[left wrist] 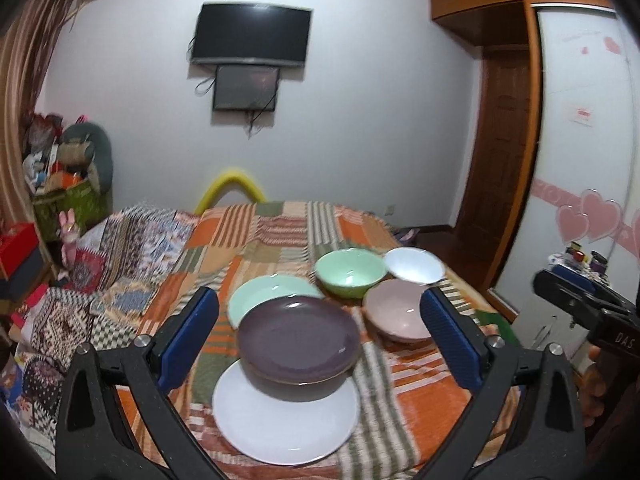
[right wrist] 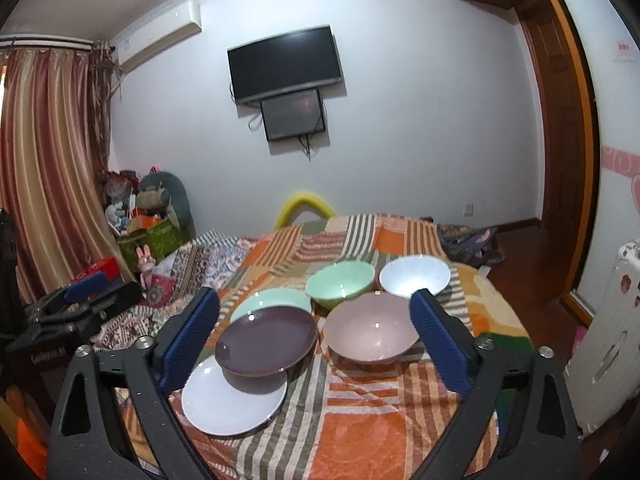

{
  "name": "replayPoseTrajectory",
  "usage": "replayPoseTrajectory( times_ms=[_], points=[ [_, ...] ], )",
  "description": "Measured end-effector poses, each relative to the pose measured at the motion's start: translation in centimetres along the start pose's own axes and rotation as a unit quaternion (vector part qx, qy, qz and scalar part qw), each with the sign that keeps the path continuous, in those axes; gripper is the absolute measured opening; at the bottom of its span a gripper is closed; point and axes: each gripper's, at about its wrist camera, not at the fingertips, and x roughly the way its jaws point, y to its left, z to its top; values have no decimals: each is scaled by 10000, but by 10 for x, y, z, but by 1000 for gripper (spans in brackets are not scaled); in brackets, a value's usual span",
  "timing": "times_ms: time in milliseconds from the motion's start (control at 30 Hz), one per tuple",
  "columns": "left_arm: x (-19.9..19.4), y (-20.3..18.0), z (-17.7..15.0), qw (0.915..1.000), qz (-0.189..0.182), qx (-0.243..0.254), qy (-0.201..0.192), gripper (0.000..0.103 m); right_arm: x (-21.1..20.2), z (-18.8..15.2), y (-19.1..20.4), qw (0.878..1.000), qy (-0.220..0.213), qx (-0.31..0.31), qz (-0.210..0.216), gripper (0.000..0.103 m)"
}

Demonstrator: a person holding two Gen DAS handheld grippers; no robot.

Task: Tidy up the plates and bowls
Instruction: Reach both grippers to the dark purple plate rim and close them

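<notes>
Both grippers' fingers [left wrist: 188, 336] spread wide, holding nothing; stacking looks unstarted, so next grab the purple plate [left wrist: 298, 340] off the white plate [left wrist: 280, 428].

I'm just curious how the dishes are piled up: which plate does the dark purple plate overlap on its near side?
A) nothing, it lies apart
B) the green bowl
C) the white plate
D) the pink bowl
C: the purple plate has its near edge lying over the white plate, clear of the bowls.

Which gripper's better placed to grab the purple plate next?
Left, probably. The purple plate sits centered between the open left gripper, while it lies left of centre for the open right gripper.
</notes>
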Motion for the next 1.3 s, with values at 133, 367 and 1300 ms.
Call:
replayPoseTrajectory(
  times_ms=[133,367,1300],
  points=[
    [28,30,-5,9990,162,-133,392,83,21,-7,-1,9994,330,43,54,82],
    [85,69,-24,9933,101,-396,1083,83,64,-23,6,9946,997,55,279,63],
    [240,139,-78,9671,-280,-881,2371,30,193,-73,11,9669,2522,321,206,19]
  ],
)
